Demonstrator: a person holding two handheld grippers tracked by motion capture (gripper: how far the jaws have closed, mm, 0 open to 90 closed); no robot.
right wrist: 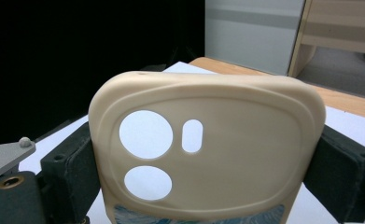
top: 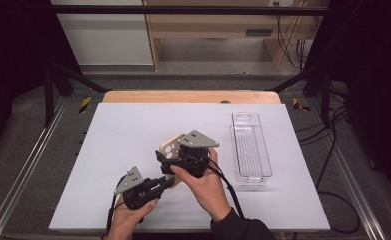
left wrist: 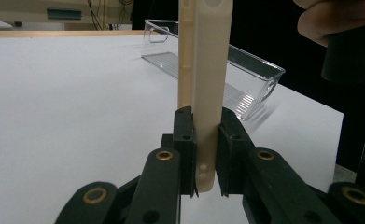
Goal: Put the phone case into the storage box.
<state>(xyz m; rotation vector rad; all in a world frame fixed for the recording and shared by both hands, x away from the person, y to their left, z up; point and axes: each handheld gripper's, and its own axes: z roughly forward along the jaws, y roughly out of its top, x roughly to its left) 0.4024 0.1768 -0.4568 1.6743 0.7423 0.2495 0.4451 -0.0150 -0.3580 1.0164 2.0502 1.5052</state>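
- One cream phone case sits in the middle of the high view, lifted off the white worktop and gripped from two sides at once.
- In the right claw's view the case faces the camera flat-on, its camera-hole end at the top of the frame and its long axis running down out of the bottom edge.
- That end carries three cut-outs: two round holes stacked at the left (the upper one larger) and one small slot just beside them.
- A patterned blue and white strip shows along the case's lower edge in that view; what it belongs to I cannot tell.
- In the left claw's view the case stands edge-on, a narrow upright bar running from the jaws to the top of the frame.
- The left claw, at lower centre of the high view, is clenched on the case's thin edge, one pad on each face.
- The right claw grasps the case across its width, its pads pressing the two long sides.
- Two hands hold the two claws, each claw topped by one grey three-cornered plate.
- One clear plastic tray lies right of centre in the high view, its long axis running up the frame, well apart from the case.
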